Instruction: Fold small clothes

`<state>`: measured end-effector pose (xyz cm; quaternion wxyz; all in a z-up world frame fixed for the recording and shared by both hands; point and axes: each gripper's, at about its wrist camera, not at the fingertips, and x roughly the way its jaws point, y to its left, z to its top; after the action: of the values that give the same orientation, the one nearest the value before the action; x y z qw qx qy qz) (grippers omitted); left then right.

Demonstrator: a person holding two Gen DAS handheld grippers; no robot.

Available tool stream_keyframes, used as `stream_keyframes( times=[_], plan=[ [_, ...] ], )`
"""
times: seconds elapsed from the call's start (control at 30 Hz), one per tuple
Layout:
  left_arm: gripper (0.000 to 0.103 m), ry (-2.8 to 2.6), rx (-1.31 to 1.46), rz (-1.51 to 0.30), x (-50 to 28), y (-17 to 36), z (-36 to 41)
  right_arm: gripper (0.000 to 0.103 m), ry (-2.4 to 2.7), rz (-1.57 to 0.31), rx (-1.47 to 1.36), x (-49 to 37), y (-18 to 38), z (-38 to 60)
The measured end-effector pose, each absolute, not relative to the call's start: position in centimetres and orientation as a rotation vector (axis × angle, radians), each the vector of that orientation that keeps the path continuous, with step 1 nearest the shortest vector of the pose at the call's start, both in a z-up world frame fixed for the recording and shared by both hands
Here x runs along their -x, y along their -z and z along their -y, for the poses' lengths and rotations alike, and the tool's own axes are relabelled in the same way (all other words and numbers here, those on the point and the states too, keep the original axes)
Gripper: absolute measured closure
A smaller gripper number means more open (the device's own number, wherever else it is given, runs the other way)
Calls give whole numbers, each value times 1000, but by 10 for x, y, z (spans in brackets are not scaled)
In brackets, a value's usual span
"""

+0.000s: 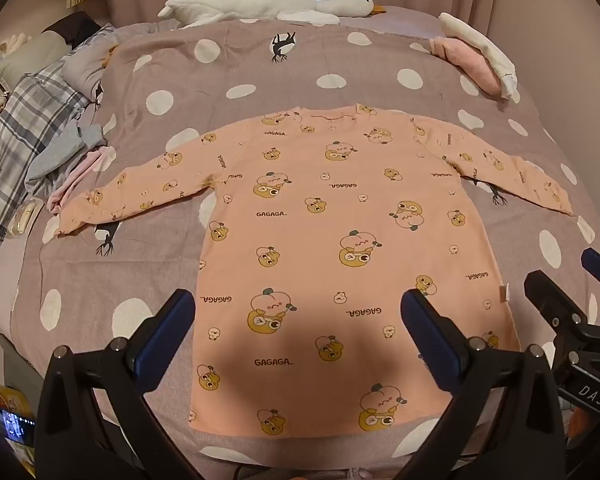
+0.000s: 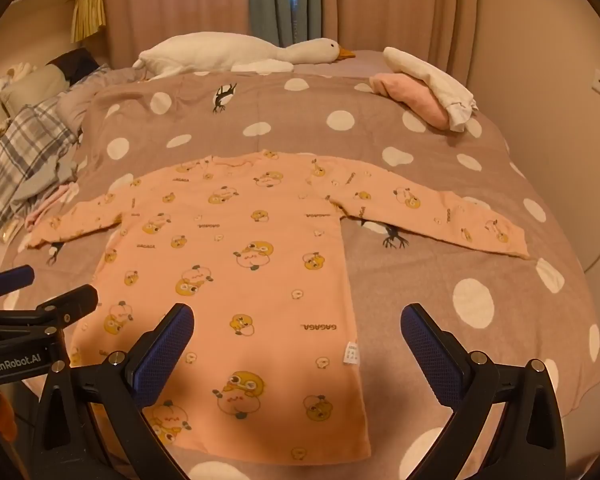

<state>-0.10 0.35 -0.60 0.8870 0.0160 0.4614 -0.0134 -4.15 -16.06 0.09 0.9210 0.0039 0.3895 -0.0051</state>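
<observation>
Pink curtains and a long white goose plush point(image 2: 244, 50) close off the top of both views, and below them a bed point(image 2: 440, 280) under a mauve cover with white dots fills the frame. Spread flat on it, front side up and centred in the left wrist view, lies the small peach long-sleeved shirt point(image 1: 332, 248), printed with cartoon figures and the word GAGAGA; its neckline points to the top of the frame, its hem to the bottom, and both sleeves reach out to the left and right edges. A heap of unfolded clothes point(image 1: 40, 128) sits at the middle left, and a small stack of folded pieces point(image 2: 424, 92), pink under white, rests at the upper right. The left gripper point(image 1: 298, 316) hovers above the lower part of the shirt with its jaws spread wide and nothing between them; the right gripper point(image 2: 296, 326) hangs likewise over the shirt's right side edge, jaws wide apart and empty, near the small side label. Judging by this layout, the shirt is laid out and smoothed but no fold is made, so the folding proper is about to start. The next move probably calls for each gripper to pinch a sleeve or side edge, taking only the shirt's cloth and not the bed cover beneath, and to carry it inward over the body without dragging the shirt askew.
</observation>
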Motion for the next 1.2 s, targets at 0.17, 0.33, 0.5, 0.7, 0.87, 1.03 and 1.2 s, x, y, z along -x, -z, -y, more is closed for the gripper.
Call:
stream_keyframes(
  times=[0.17,0.33,0.5,0.7,0.87,1.03,1.2],
  plan=[
    [0,27,-33,-959,0,5,-3,1,10,-801,-7,42,-1,160],
    [0,26,-34,-959,1,6,-3,1,11,-802,-8,42,-1,159],
    [0,26,-36,-960,1,6,-4,1,11,-801,-8,43,0,160],
    [0,25,-35,-960,1,6,-3,1,10,-801,-10,43,0,160],
    [0,25,-35,-960,0,5,-3,1,10,-800,-11,44,1,161],
    [0,26,-34,-962,0,5,-3,1,8,-801,-12,44,0,161],
    [0,33,-33,-962,1,7,-5,1,5,-802,-17,45,0,160]
  ],
)
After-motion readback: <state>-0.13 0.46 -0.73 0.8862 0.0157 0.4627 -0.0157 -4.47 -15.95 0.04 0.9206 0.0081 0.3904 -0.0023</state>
